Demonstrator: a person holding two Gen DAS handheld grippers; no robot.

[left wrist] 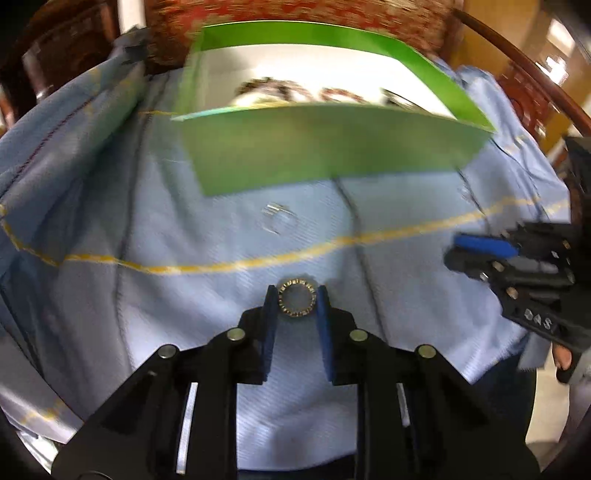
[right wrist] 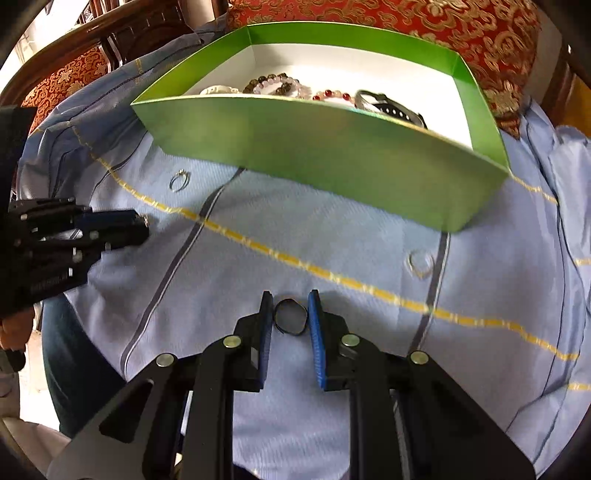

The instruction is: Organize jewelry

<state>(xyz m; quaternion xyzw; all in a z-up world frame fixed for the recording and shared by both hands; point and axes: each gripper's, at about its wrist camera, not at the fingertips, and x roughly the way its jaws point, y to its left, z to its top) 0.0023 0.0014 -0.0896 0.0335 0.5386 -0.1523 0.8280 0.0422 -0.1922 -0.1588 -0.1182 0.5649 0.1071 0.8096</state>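
My left gripper [left wrist: 296, 302] is shut on a gold studded ring [left wrist: 296, 303], held between its blue pads above the blue cloth [left wrist: 184, 317]. My right gripper [right wrist: 290, 314] is shut on a thin dark ring [right wrist: 290, 322]. A green box [right wrist: 332, 155] with a white inside stands ahead and holds bead bracelets [right wrist: 280, 85] and a black watch [right wrist: 391, 107]. A small silver ring [right wrist: 180, 181] lies on the cloth left of the box; it also shows blurred in the left wrist view [left wrist: 279, 219]. Another thin ring [right wrist: 420, 263] lies to the right.
The cloth [right wrist: 480, 295] has yellow stripes and covers a seat with a red and gold cushion [right wrist: 406, 18] behind the box. Dark wooden chair arms [right wrist: 92, 26] curve around the sides. The other gripper shows at each view's edge [left wrist: 517, 269] [right wrist: 74, 236].
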